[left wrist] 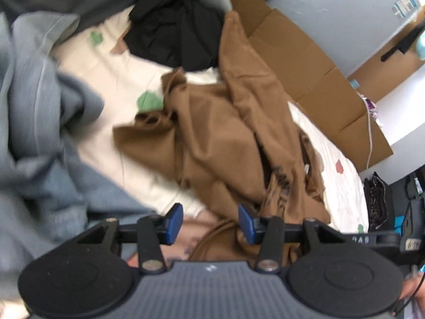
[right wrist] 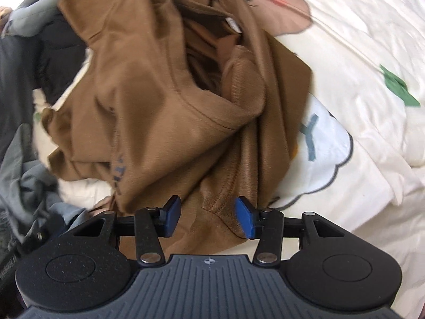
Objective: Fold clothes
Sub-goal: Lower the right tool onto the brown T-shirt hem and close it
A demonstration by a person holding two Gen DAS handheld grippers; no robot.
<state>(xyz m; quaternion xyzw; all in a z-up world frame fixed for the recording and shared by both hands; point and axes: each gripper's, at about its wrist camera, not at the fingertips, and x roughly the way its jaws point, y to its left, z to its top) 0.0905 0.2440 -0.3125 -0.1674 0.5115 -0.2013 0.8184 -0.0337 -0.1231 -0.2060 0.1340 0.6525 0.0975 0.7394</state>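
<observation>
A crumpled brown garment (left wrist: 225, 133) lies on a cream bed sheet (left wrist: 111, 85) with coloured prints. My left gripper (left wrist: 210, 223) hovers over the garment's near edge, jaws open, with a wide gap and nothing pressed between the blue pads (left wrist: 175, 222). In the right wrist view the same brown garment (right wrist: 164, 101) fills the middle, its neck opening and white label facing up. My right gripper (right wrist: 208, 216) points steeply down over a ribbed hem of it. Brown fabric shows in the gap between the blue pads (right wrist: 244, 218), which stand apart and do not pinch it.
A heap of grey-blue clothing (left wrist: 39, 133) lies left of the brown garment, and a black garment (left wrist: 172, 32) lies beyond it. Flattened cardboard (left wrist: 305, 66) leans along the bed's far side by a grey wall. A bear print (right wrist: 279, 2) and a cloud print (right wrist: 318, 154) mark the sheet.
</observation>
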